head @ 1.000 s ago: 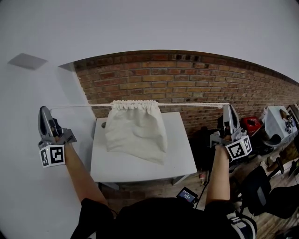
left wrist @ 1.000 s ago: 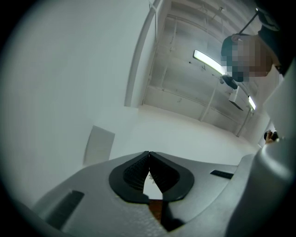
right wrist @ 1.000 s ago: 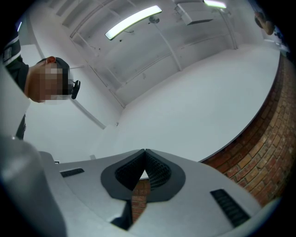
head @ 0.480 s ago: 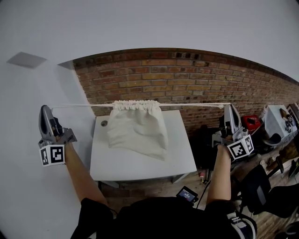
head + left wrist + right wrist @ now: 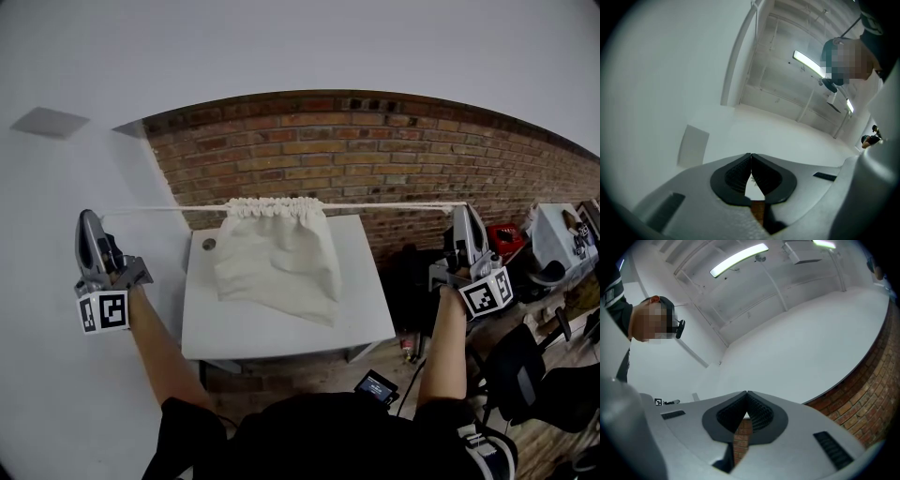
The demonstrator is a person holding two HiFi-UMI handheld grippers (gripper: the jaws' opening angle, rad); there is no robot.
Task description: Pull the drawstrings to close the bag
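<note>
The white bag hangs over the white table, and its bottom lies on the table. The top of the bag is bunched up tight. A string comes out of each side of the top, pulled straight. The left string runs to the left gripper. The right string runs to the right gripper. Both grippers are held up high, far apart, pointing up. Each gripper's fingers are pressed together, pinching the end of its string. Behind the table is a brick wall.
</note>
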